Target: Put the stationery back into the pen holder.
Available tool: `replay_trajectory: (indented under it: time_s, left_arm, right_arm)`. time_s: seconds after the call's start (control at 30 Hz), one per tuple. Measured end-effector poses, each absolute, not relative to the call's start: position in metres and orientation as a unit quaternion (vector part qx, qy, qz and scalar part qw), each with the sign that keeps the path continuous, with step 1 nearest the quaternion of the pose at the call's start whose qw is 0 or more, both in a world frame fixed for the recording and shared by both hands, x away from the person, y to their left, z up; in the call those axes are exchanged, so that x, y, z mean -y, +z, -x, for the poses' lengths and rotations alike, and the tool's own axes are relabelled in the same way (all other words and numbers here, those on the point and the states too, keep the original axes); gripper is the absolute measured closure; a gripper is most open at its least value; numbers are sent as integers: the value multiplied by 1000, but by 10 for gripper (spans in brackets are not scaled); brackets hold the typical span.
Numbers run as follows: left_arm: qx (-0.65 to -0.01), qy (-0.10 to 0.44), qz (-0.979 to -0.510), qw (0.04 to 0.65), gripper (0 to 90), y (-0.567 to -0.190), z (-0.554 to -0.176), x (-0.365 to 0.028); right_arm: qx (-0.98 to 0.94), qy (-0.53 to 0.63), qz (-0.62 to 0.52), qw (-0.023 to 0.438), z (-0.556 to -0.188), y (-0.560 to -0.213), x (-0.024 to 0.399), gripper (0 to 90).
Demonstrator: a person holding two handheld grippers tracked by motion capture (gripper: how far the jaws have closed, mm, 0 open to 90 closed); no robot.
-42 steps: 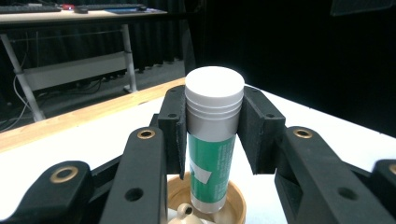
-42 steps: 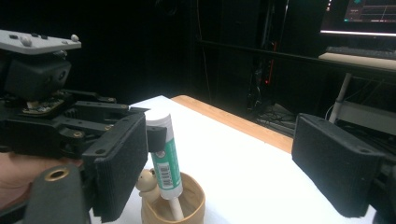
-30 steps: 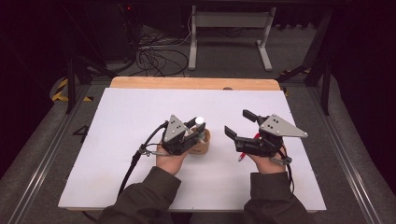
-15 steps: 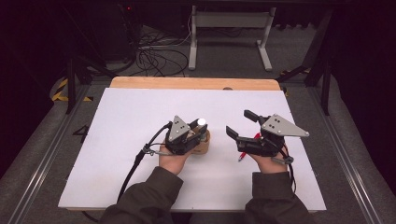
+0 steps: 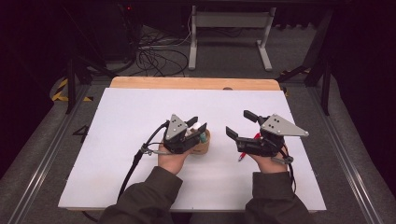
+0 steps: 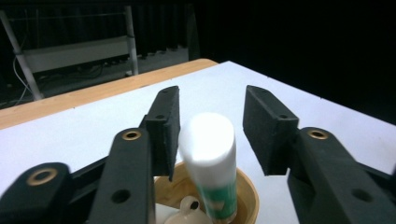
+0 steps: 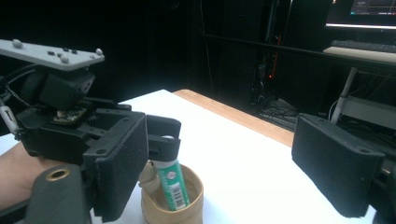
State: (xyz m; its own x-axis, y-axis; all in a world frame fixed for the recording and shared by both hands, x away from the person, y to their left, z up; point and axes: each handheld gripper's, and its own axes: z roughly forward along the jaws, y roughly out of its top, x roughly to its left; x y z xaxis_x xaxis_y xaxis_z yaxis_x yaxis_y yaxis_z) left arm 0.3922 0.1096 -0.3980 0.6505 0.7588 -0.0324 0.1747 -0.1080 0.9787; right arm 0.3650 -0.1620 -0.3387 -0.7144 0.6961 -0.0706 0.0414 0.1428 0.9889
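I am watching the green-and-white tube (image 6: 210, 163) standing tilted in the wooden cup (image 5: 203, 145), beside a small white piece (image 6: 189, 207). My left gripper (image 5: 196, 127) is hovering right over the cup; its 2 jaws have just been opening and are flanking the tube's white cap, with a gap on the right side. My right gripper (image 5: 242, 125) is sitting near the cup, jaws wide apart and empty, with a red pen (image 5: 243, 155) lying under it.
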Motion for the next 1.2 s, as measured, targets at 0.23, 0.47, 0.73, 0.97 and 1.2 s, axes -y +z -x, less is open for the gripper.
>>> replay_trajectory:
  time_s: [0.23,0.47,0.73,0.97,1.2]
  left_arm:
    - [-325,249,-698,588,488,-393,-386,-106]
    - [-321,241,-700,591,461,-387,-382,-101]
    - [-310,229,-706,594,439,-385,-377,-91]
    - [-306,225,-707,596,418,-383,-374,-87]
    - [-300,220,-711,597,395,-383,-372,-81]
  right_arm:
    - [-703,601,-264,274,-364,-338,164,193]
    - [-703,600,-263,276,-364,-337,166,193]
    - [-699,603,-265,281,-363,-336,170,194]
    - [-697,602,-266,285,-362,-334,173,194]
    - [-694,604,-267,288,-362,-333,176,195]
